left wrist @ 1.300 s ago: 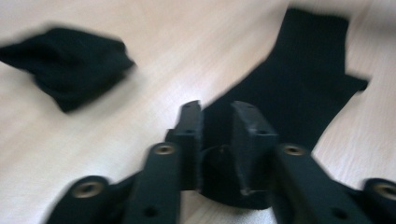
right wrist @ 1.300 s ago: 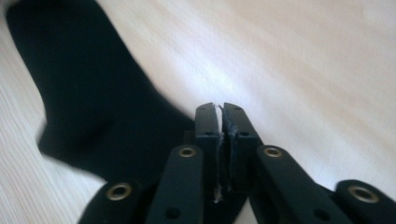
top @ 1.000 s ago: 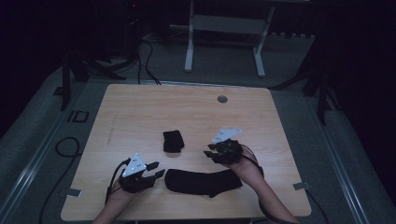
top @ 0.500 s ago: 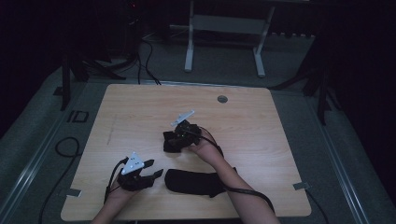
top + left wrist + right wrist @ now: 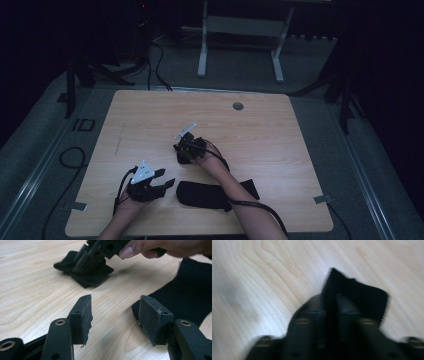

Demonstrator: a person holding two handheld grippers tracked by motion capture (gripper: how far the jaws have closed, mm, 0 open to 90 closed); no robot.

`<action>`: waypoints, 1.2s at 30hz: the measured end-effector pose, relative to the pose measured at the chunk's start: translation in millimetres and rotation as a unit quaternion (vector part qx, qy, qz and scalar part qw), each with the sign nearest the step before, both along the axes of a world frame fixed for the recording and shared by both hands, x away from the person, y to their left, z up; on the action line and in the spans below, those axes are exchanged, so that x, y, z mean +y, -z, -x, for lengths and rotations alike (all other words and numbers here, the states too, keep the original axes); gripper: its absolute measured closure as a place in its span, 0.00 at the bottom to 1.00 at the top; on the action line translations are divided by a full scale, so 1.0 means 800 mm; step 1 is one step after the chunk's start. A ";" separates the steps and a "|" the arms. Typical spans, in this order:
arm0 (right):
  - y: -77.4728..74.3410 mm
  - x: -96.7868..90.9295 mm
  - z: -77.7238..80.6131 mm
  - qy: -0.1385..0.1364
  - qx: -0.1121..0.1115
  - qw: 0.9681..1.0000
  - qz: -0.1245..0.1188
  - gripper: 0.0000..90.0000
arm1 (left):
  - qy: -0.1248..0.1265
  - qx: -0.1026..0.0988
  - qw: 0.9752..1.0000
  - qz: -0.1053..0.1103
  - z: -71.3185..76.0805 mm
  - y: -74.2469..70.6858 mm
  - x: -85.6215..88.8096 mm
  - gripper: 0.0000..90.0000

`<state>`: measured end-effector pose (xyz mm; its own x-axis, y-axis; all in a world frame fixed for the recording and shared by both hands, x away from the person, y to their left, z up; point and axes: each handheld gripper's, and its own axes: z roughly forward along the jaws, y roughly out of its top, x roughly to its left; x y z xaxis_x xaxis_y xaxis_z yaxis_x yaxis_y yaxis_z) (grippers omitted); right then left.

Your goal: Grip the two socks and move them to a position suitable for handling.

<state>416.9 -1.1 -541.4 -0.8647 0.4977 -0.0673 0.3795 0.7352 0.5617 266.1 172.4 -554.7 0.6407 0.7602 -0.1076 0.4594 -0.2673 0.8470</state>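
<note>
A small folded black cloth (image 5: 92, 277) lies at the middle of the wooden table (image 5: 280, 135). My right gripper (image 5: 331, 302) reaches down onto it. Its jaws have just been closing and now pinch an upright fold of the cloth (image 5: 362, 297) between them. In the high view that gripper (image 5: 182, 152) sits over the cloth. A long black sock (image 5: 205, 194) lies flat near the front edge, under the right forearm. My left gripper (image 5: 166, 178) rests just left of the sock's end. Its jaws (image 5: 115, 307) stand open with only bare wood between them, the sock (image 5: 190, 297) beside the right pad.
A round grommet hole (image 5: 238, 106) sits near the table's far edge. Beyond the table stands a white metal frame (image 5: 202, 50) on the grey floor, with cables (image 5: 155, 55) trailing at the left. The room around is dark.
My right gripper has swung left from the table's right side to the small cloth at the centre, sunk onto it and closed on it. The left gripper has stayed put.
</note>
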 end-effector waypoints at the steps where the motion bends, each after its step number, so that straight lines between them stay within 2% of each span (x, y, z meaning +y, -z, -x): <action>1: -0.004 -0.005 0.002 0.003 0.012 1.000 -0.016 0.92 | -0.001 0.004 1.000 0.001 -0.002 0.000 0.000 0.50; 4: -0.017 -0.018 0.007 0.009 0.009 0.999 -0.043 0.92 | -0.010 0.008 1.000 0.001 -0.007 0.001 -0.002 0.50; 5: -0.017 -0.018 0.007 0.009 0.009 0.999 -0.043 0.92 | -0.010 0.008 1.000 0.001 -0.007 0.001 -0.002 0.50; 7: -0.036 -0.036 0.015 0.020 0.006 0.997 -0.075 0.92 | -0.013 0.006 1.000 0.002 -0.014 -0.001 -0.009 0.50; 9: -0.043 -0.046 0.019 0.020 0.008 0.996 -0.088 0.92 | -0.009 0.003 1.000 -0.003 -0.022 -0.001 -0.018 0.50; 11: -0.046 -0.056 0.021 0.030 0.006 0.996 -0.087 0.92 | -0.008 0.010 1.000 -0.011 -0.030 0.001 -0.027 0.48; 13: -0.045 -0.064 0.019 0.033 0.014 0.995 -0.091 0.92 | -0.003 0.016 1.000 -0.021 -0.040 0.003 -0.038 0.46; 15: -0.042 -0.069 0.016 0.036 0.019 0.995 -0.089 0.92 | 0.004 0.021 0.999 -0.043 -0.051 0.005 -0.051 0.43; 16: -0.041 -0.070 0.016 0.039 0.021 0.995 -0.090 0.92 | 0.010 0.032 0.998 -0.046 -0.057 0.006 -0.057 0.40; 20: -0.037 -0.076 0.016 0.040 0.028 0.994 -0.093 0.92 | 0.019 0.044 0.997 -0.064 -0.078 0.008 -0.076 0.40; 22: -0.035 -0.080 0.016 0.044 0.031 0.994 -0.098 0.92 | 0.021 0.050 0.997 -0.062 -0.087 0.009 -0.082 0.40; 23: -0.034 -0.081 0.015 0.045 0.033 0.994 -0.099 0.92 | 0.024 0.050 0.996 -0.066 -0.090 0.010 -0.085 0.45; 25: -0.033 -0.085 0.015 0.047 0.034 0.993 -0.099 0.92 | 0.029 0.047 0.996 -0.072 -0.093 0.010 -0.089 0.67; 27: -0.032 -0.091 0.015 0.049 0.035 0.993 -0.103 0.92 | 0.023 0.043 0.996 -0.072 -0.094 0.007 -0.090 0.86; 28: -0.032 -0.095 0.015 0.051 0.036 0.992 -0.106 0.92 | 0.023 0.042 0.996 -0.069 -0.094 0.005 -0.090 0.89; 32: -0.039 -0.113 0.016 0.060 0.027 0.992 -0.110 0.92 | 0.012 0.012 0.999 -0.050 -0.086 -0.011 -0.084 0.91; 36: -0.049 -0.140 0.016 0.072 0.017 0.990 -0.118 0.92 | 0.003 -0.009 0.999 -0.049 -0.078 -0.024 -0.072 0.91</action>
<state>403.9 -113.0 -502.1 -0.7833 0.6144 0.0942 0.4930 0.5218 0.6962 328.7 115.1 -535.7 0.6471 0.7621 -0.0217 0.4424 -0.3522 0.8247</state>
